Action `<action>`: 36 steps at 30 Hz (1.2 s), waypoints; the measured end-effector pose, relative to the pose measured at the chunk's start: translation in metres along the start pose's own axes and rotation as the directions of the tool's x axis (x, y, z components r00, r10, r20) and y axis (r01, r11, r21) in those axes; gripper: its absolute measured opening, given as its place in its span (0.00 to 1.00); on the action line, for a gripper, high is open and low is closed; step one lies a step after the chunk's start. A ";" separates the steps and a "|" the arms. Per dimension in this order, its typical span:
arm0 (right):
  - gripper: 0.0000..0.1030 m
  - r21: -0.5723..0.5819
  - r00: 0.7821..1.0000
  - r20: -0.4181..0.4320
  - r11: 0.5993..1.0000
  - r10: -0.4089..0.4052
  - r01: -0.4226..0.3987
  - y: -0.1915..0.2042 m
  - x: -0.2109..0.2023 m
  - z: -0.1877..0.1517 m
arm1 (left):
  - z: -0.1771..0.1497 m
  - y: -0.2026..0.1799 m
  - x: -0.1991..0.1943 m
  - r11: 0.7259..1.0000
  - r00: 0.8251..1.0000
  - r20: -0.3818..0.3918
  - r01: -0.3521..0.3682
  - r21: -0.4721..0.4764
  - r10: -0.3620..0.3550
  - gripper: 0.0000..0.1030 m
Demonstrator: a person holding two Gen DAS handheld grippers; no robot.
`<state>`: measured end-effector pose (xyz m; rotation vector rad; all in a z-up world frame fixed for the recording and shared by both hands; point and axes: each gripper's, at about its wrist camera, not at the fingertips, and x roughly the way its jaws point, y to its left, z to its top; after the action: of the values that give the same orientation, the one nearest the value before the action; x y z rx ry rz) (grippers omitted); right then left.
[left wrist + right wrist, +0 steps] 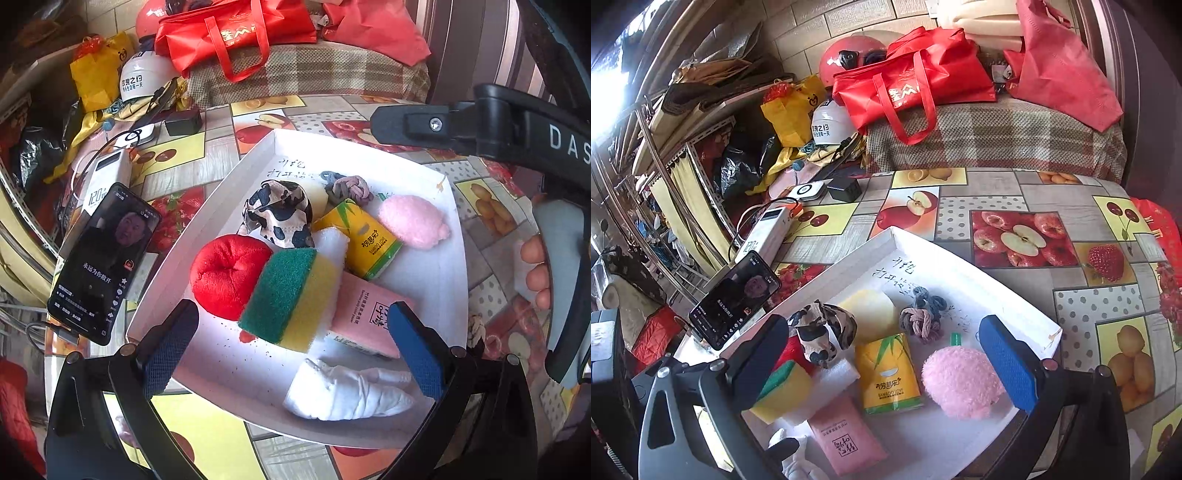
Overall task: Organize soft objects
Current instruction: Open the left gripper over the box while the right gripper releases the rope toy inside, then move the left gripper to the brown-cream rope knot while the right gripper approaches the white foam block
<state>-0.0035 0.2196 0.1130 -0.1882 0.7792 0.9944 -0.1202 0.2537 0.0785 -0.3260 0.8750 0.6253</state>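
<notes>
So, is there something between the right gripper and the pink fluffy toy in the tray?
Nothing visible. The right gripper is open above the white tray, and the pink fluffy toy lies uncovered beside its blue finger. The yellow tissue pack lies close on the toy's left, apart from it.

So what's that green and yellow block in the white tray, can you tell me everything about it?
It is a kitchen sponge: a coarse green scouring layer on soft yellow foam, looking dry and unsquashed. It lies tilted in the white tray, propped partly on a white foam piece. Its green side presses against a red plush ball, and a pink tissue pack lies close on its other side. Neither gripper touches it.
</notes>
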 end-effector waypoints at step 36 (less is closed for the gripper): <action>1.00 0.024 0.905 0.382 0.981 -0.187 0.192 -0.006 -0.189 -0.020 | -0.034 0.036 -0.082 0.987 0.994 0.101 0.049 -0.151 -0.034 1.00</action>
<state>-0.0663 0.0774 0.2231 -0.0749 0.3860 0.8168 -0.2030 0.2335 0.1227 -0.4482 0.7258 0.6658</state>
